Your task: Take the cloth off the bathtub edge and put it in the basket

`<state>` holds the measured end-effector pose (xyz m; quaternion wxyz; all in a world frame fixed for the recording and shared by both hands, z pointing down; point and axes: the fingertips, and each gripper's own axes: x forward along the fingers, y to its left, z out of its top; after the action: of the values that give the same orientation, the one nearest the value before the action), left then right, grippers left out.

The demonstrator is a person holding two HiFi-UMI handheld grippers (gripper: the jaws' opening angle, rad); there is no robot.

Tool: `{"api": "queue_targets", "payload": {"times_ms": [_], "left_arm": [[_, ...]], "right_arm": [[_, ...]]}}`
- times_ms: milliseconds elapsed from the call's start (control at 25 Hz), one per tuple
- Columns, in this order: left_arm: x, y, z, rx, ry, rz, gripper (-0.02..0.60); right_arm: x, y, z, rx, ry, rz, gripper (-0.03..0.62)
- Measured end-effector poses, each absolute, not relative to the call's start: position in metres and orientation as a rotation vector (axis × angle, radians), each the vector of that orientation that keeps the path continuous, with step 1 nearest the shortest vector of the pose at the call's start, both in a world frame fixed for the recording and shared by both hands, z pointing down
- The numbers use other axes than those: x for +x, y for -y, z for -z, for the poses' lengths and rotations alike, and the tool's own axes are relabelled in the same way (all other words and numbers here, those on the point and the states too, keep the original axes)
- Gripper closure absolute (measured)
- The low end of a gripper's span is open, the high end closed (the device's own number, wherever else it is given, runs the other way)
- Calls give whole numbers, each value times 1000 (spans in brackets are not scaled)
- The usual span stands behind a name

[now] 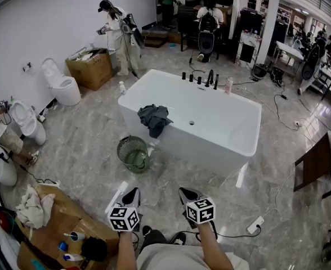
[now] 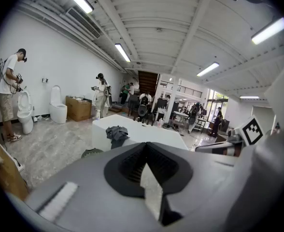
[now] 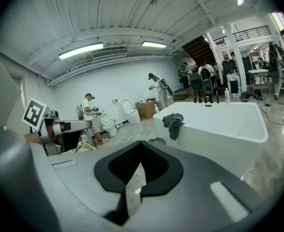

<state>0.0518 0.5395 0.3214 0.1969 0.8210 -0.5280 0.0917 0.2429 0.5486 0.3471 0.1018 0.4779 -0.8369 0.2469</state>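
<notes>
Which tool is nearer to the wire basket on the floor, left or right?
Left. The basket stands straight ahead of the left tool, not touched; the right tool is off to the right, farther away.

A white rectangular bathtub stands mid-floor. A dark grey crumpled cloth hangs over its near left edge. A round green wire basket sits on the floor just before the tub, below the cloth. Black taps line the far rim. A white toilet and an open cardboard box stand left, by the wall.
</notes>
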Motion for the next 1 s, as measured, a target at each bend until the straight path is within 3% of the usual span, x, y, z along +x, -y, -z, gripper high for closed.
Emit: {"api": "queue_targets", "payload": {"times_ms": [440,1000], "left_arm": [[68,-554,-332,2319,1502,-316,525],[42,-552,-340,2249,1490,-280,525]], "right_arm": [[257,-558,-349,1426,2485,-743,592],[230,-542,-356,1389,2563,-782,594]]}}
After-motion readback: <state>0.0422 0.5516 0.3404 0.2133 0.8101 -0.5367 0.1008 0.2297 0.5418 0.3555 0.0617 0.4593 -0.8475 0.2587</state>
